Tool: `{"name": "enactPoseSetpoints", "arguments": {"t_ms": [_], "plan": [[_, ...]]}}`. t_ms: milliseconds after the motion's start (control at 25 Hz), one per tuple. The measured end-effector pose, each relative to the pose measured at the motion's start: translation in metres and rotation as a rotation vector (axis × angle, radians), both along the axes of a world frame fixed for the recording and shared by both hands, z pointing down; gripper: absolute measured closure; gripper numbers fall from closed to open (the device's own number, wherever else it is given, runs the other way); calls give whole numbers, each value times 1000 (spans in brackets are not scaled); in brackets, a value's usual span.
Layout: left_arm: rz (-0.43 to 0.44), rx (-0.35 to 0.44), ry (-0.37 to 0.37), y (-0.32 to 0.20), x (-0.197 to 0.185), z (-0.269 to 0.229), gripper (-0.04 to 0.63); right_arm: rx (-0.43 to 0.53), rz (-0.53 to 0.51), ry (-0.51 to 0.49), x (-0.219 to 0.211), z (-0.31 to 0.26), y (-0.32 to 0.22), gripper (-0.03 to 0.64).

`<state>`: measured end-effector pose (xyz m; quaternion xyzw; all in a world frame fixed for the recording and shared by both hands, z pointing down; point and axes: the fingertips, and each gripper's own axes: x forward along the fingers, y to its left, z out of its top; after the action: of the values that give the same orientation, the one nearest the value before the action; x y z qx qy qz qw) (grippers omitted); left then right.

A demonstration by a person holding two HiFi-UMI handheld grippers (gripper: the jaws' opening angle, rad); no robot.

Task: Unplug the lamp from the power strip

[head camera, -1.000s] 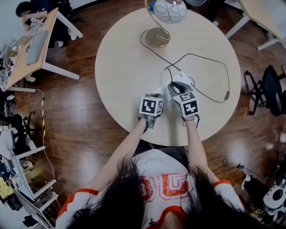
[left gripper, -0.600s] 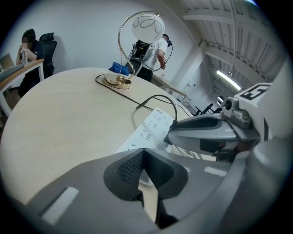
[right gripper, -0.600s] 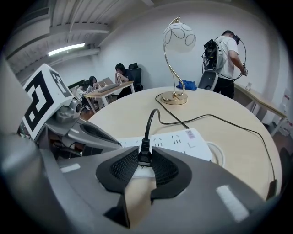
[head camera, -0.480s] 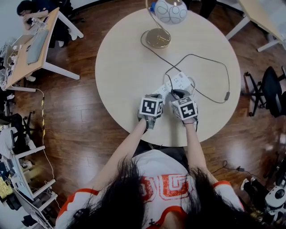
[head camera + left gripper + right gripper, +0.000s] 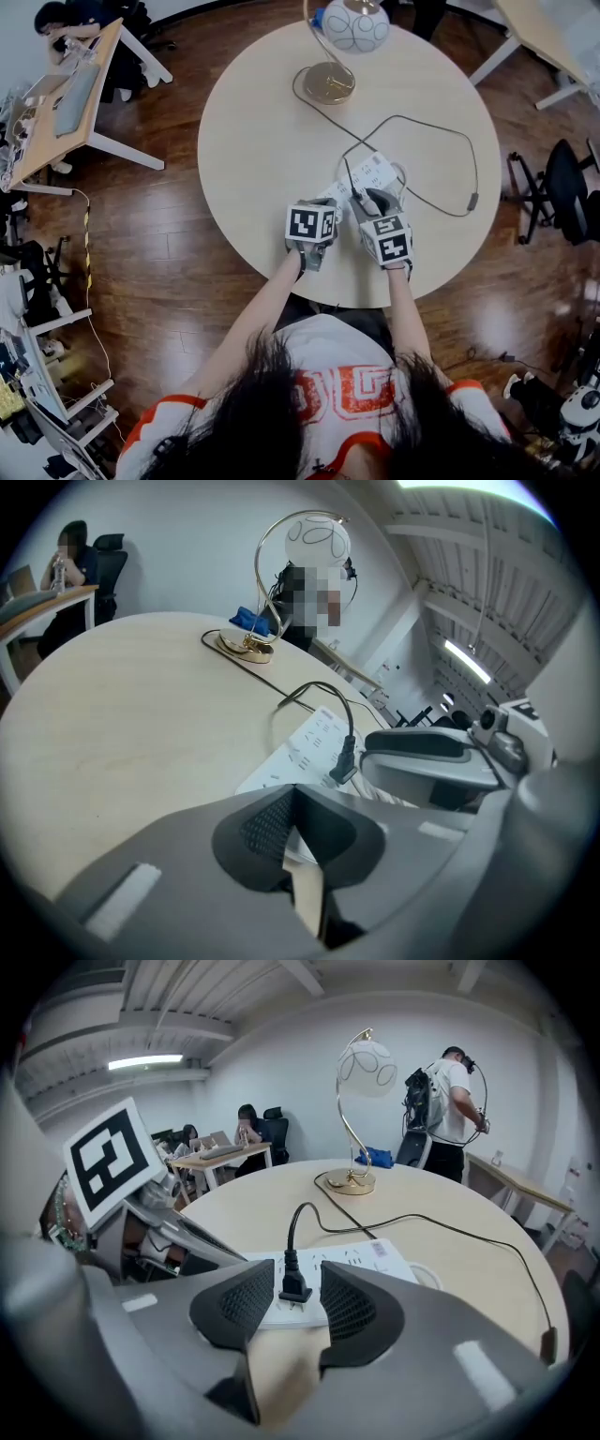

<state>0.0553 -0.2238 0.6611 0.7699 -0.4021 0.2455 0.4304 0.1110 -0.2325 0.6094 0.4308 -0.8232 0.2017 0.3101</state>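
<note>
Round pale table (image 5: 253, 141), dark wood floor (image 5: 159, 253), desk (image 5: 84, 103) alongside

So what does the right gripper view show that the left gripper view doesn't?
Only the right gripper view: the right gripper head-on, jaws opening, pads either side of the black plug, not pressing it. Only the left gripper view: the left gripper with jaws together, and the right gripper seen side-on. Both: the plug and its cord, the white power strip, the lamp, the round table.
</note>
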Motion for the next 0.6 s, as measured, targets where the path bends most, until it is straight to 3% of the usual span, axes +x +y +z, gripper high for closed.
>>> {"name": "enactPoseSetpoints", "arguments": {"t_ms": [360, 600], "plan": [[94, 99, 45, 16, -4, -31, 595, 94, 139, -138, 16, -35, 18, 562], [118, 204, 109, 28, -7, -78, 595, 119, 170, -140, 10, -40, 29, 615]]}}
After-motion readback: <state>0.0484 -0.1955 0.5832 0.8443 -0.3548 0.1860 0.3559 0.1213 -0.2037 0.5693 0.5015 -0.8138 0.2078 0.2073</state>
